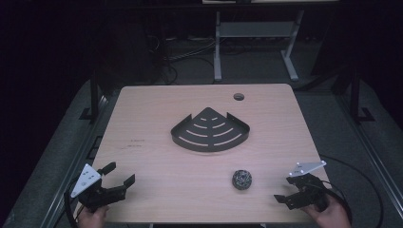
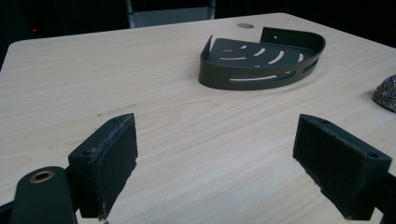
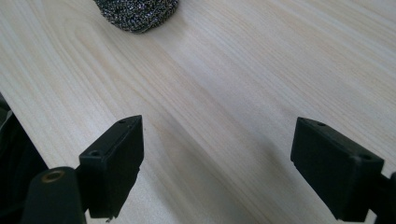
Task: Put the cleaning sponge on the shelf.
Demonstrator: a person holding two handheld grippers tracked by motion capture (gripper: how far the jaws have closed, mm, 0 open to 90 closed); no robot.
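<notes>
1. A dark corner shelf, a quarter-round metal tray with slots in its floor and a low wall, sits at the middle of the table, resting flat and upright.

2. A steel scouring ball lies on the bare wood nearer the person, to the right of centre and well apart from the shelf. Nothing touches it.

3. The right gripper hovers low over the near right corner of the table, its jaws spread wide with nothing between them. In the right gripper view the ball sits straight ahead of those jaws, near but not reached, so this hand looks lined up to go for it.

4. The left gripper waits at the near left corner, jaws also wide apart and empty. In the left gripper view the shelf lies ahead and the ball shows at the right edge; this hand seems parked out of the way, or ready to steady the shelf.

5. My reading is that the ball is meant to go into the shelf, and that the work has hardly begun: nothing is gripped and the shelf is empty.

6. The next move likely calls for the right jaws to straddle the ball and close gently, since a springy wire ball can squash or roll aside.
</notes>
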